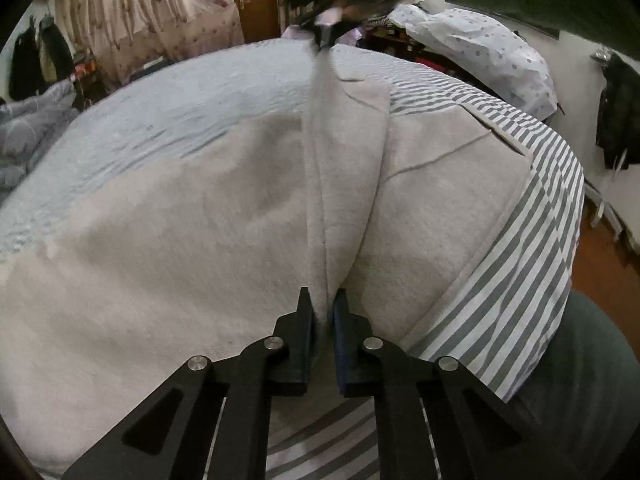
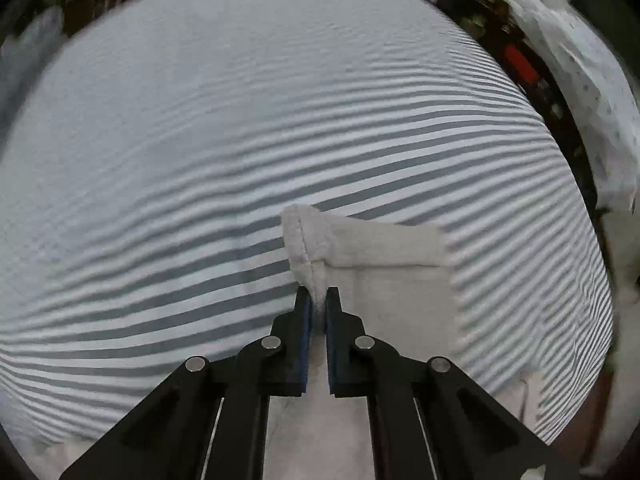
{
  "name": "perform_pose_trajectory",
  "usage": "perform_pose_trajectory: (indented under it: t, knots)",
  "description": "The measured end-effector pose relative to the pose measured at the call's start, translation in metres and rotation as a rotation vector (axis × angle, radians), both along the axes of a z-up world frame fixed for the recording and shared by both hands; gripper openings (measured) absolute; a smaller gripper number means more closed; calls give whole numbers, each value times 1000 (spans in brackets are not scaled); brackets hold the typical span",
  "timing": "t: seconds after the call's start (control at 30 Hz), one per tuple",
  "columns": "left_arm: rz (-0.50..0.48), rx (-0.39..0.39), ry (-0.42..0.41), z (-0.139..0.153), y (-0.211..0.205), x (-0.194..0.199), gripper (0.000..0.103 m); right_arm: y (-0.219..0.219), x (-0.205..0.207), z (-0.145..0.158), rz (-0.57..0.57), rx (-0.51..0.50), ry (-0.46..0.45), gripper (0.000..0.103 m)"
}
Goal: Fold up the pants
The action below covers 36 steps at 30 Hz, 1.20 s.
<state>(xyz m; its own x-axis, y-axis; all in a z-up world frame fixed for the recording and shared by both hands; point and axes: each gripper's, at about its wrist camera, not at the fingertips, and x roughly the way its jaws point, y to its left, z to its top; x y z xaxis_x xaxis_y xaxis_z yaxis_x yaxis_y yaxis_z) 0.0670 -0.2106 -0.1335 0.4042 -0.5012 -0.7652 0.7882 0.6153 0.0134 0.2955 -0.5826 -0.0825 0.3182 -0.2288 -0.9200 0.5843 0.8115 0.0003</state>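
Pale grey pants (image 1: 200, 220) lie spread on the striped bedsheet (image 1: 532, 216). Left gripper (image 1: 322, 300) is clenched on a raised ridge of cloth at the near end. Right gripper (image 2: 318, 298) is clenched on a hemmed leg end (image 2: 304, 240) at the far end; in the left view it is blurred, so how deep the bite goes is uncertain.

Risks: both pinches look shallow, and a lift could slip the hem out. Uneven pulling would skew the fold. Pads might also catch the sheet beneath.
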Motion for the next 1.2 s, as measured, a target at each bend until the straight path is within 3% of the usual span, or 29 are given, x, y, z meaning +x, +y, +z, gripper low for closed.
perform_pose_trajectory:
  t: [0.13,0.23,0.33,0.47,0.57,0.63,0.9,1.1,1.2]
  knots:
    - [-11,-11,-57,11,4,-4,8,-47,-101,59,-77,46,-141,5]
    - [-35,-9,-108,19,6,-8,8,-72,-168,68,-134,88,-193,5]
    - [-67,17,-134,21,6,-13,8,-87,-237,50,-192,153,-231,5]
    - [-123,96,-156,7,5,-23,8,-107,-302,-27,-289,265,-190,5]
    - [-156,156,-178,-5,3,-32,8,-116,-325,-85,-347,341,-160,5]
    - [-160,158,-178,-4,2,-35,8,-120,-329,-99,-353,348,-170,5]
    - [-169,117,-163,11,19,-38,4,-103,-358,-69,-330,301,-277,5]
    - [-152,158,-133,-4,30,-40,3,-113,-372,-104,-382,335,-223,5]
    - [-147,114,-87,3,29,-38,3,-110,-363,-116,-369,296,-176,5]
